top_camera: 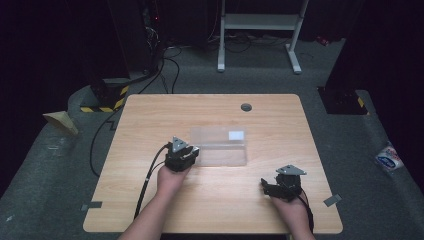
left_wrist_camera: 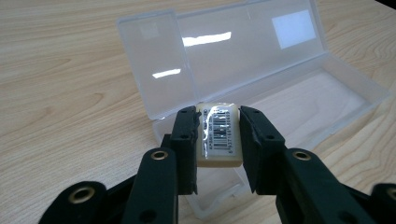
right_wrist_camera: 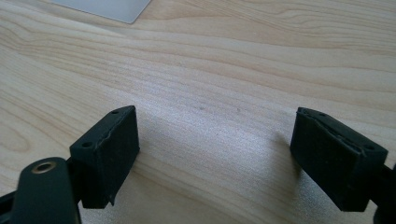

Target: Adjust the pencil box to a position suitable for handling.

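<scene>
One eraser (left_wrist_camera: 219, 135), long axis toward case (left_wrist_camera: 299, 93).

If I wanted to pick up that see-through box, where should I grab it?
Probably the long front wall of the clear plastic box, pinched from above with one jaw inside and one outside. The box lies flat with its lid open and upright at the back, so the front edge is free. The left gripper is busy holding an eraser; the open right gripper could do it.
</scene>
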Demonstrator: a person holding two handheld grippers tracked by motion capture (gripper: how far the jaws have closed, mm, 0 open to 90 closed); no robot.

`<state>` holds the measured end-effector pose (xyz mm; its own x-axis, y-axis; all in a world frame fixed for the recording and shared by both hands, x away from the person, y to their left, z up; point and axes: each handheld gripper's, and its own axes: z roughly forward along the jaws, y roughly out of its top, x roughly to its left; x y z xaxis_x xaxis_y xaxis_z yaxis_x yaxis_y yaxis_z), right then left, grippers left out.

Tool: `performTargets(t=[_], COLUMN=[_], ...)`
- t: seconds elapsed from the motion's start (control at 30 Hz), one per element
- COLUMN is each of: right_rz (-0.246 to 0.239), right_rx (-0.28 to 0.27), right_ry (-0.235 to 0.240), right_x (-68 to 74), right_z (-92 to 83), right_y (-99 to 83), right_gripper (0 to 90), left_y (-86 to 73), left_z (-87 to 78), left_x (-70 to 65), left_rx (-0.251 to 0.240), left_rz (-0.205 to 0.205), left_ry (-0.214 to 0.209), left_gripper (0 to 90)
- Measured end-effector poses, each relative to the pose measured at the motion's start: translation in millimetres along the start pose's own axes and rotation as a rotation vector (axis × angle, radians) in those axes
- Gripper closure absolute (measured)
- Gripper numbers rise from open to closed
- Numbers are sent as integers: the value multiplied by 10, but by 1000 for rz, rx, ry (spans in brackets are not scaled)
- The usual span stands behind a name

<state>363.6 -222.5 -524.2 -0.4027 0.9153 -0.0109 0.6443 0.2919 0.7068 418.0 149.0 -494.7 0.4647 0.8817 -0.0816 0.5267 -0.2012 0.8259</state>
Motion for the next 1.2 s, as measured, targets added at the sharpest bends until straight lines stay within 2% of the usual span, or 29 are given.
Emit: performTargets(t=[0.43, 0.63, 0.93, 1.07, 1.13, 1.2], right_rz=[1, 0, -1, -2, -2, -1], right_rx=[0, -1, -2, -1, -1, -1], right_ry=[1, 0, -1, -1, 0, -1], right_x=[0, 1, 3, 3, 3, 4], right_z=[-1, 0, -1, -2, -2, -2], right_y=[0, 0, -1, -1, -1, -1], right_gripper=[150, 151, 154, 155, 155, 156], left_y=[-24, -7, -9, -24, -20, -5], left_z=[112, 143, 166, 189, 186, 164], left_x=[-12, -47, -44, -30, -30, -30], left_rx=[26, 40, 57, 69, 58, 37], left_rz=[-1, 23, 37, 28, 22, 15], left_ry=[9, 16, 45, 64, 58, 52], left_gripper=[679, 679, 678, 676, 669, 612])
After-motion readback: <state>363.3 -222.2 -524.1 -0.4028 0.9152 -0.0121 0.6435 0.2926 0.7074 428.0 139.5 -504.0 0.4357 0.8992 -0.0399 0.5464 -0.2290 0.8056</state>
